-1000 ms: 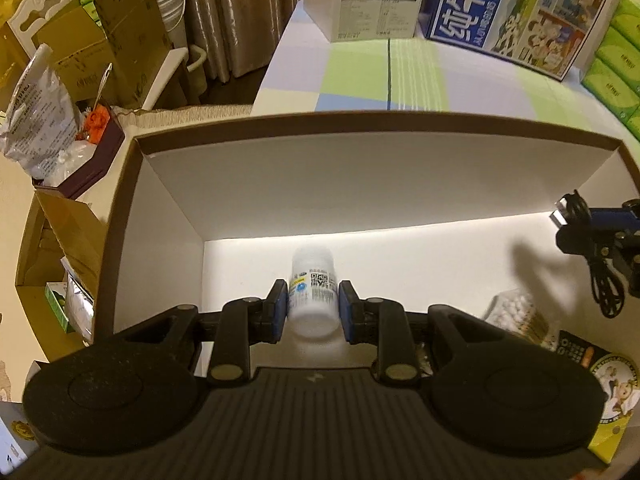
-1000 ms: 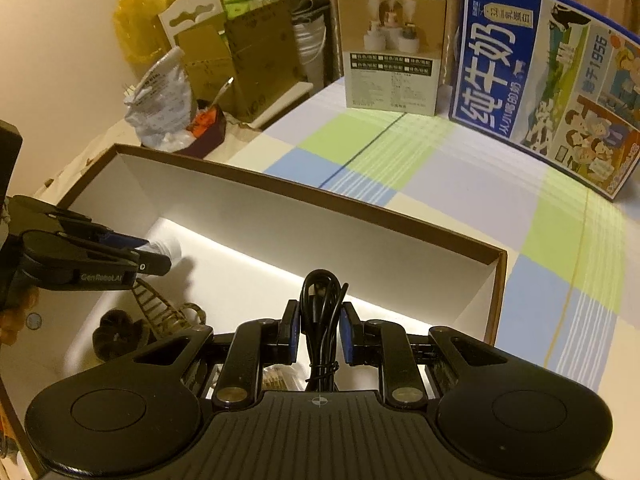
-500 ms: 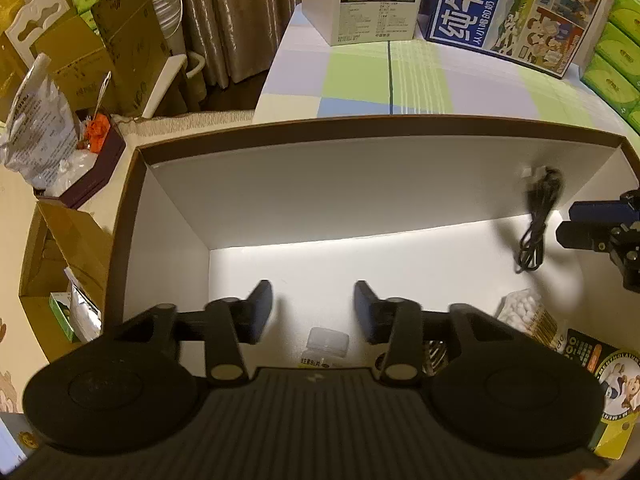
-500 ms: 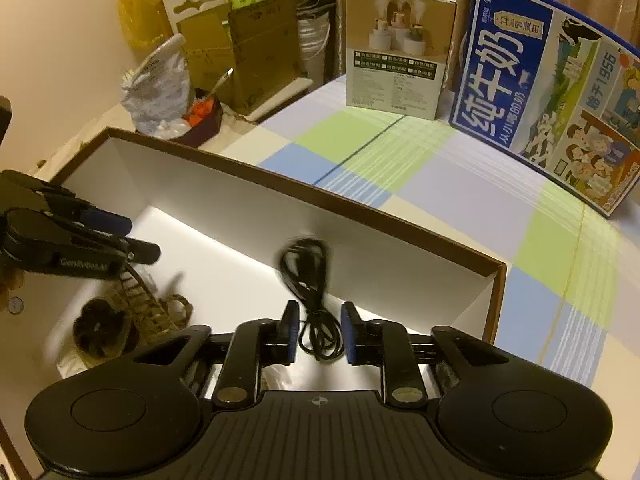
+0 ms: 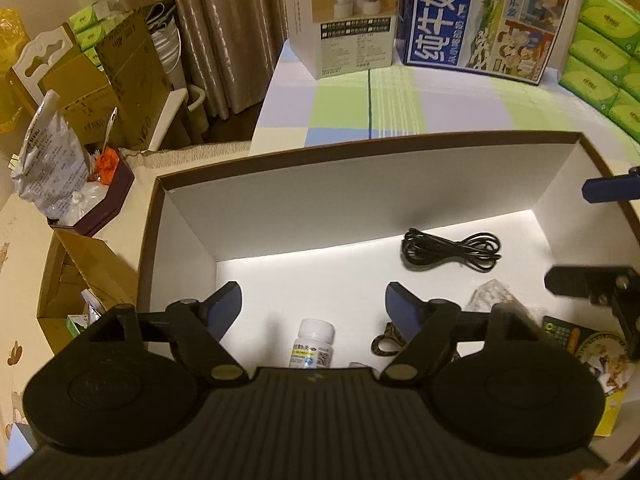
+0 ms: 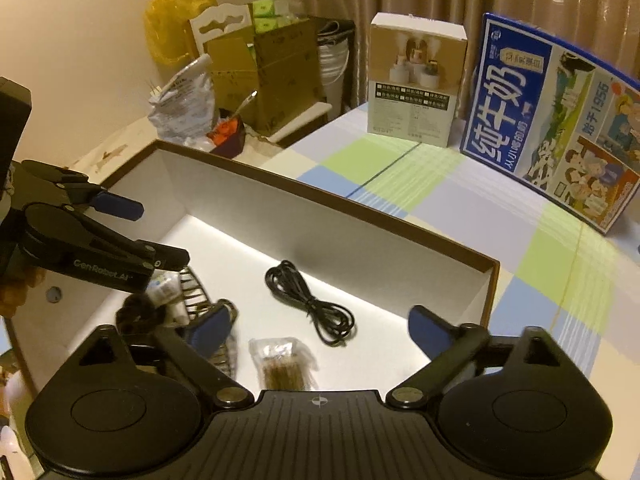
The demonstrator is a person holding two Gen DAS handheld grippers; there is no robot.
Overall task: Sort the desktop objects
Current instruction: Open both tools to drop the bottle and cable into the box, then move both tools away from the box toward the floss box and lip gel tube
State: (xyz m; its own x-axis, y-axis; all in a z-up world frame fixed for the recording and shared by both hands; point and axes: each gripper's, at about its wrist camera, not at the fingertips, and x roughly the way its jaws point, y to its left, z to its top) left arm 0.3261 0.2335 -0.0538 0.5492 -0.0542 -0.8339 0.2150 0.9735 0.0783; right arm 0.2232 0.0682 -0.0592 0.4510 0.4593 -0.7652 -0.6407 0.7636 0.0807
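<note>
A: What is hidden or cut off?

B: The pill bottle (image 5: 313, 343) is partly covered by the left claw (image 5: 314, 307); items at the box's (image 5: 360, 196) right edge are cropped.

A: Open room?

B: Bare white floor is seen around the black cable (image 6: 310, 304).

A: And the claws?

B: Both are opening, nothing gripped. The cable lies ahead of the right claw (image 6: 320, 330), apart from it.

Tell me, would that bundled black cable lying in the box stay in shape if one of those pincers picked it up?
Probably mostly. The black cable looks cinched at its middle, so its loops should hold together. Its thin strands look floppy, so the ends would likely droop. It seems light.
</note>
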